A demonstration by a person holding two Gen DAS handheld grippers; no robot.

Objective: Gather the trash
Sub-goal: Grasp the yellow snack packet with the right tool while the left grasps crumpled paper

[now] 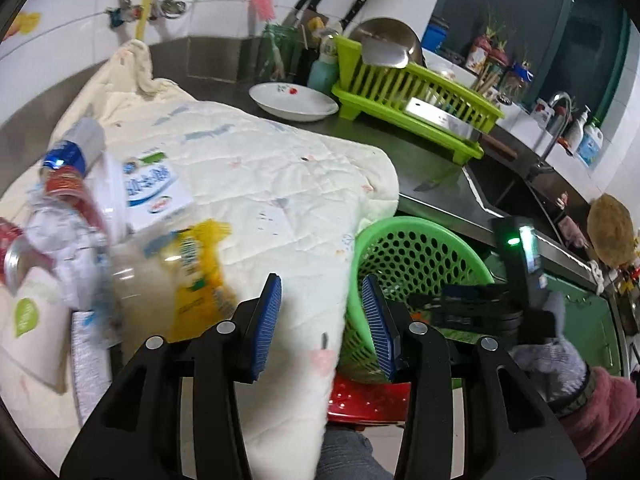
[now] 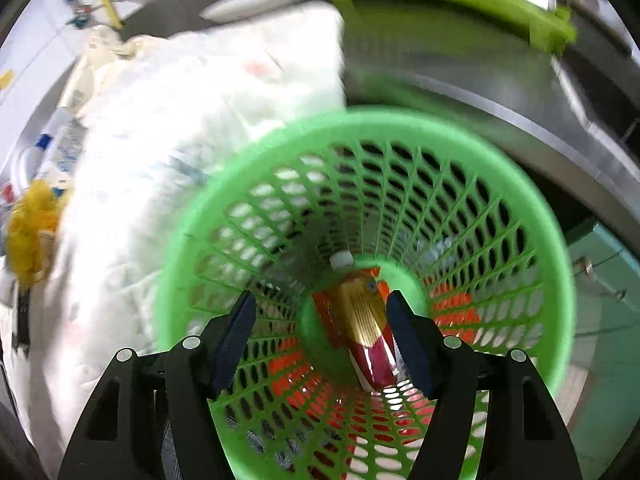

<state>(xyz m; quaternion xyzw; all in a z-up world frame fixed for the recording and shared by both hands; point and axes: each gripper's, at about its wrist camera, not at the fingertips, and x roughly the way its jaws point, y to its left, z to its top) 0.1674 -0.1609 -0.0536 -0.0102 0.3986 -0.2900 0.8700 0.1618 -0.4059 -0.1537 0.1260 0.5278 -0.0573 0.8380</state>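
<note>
**Right wrist view: bottle lying in green basket, both grippers empty**

Right gripper (image 2: 320, 340) hangs over the mouth of the green basket (image 2: 560, 280), jaws spread, nothing between the pads. Below, at the basket bottom, lies a bottle (image 2: 366, 320) with a white cap and a gold-and-red label, cap toward the far side. Left of the basket, a white quilted cloth (image 2: 160, 140) covers the steel counter (image 2: 480, 92).

Left gripper (image 1: 322, 320) jaws apart and empty, poised above the near edge of the cloth, basket rim just to its right. Trash pile at near left on the cloth: yellow wrapper (image 1: 200, 264), blue-and-white carton (image 1: 154, 188), crumpled clear plastic (image 1: 64, 240), cans, all blurred. Far side: white plate (image 1: 294, 102), lime dish rack (image 1: 416, 96). Far right: a gloved hand (image 1: 548, 344).
</note>
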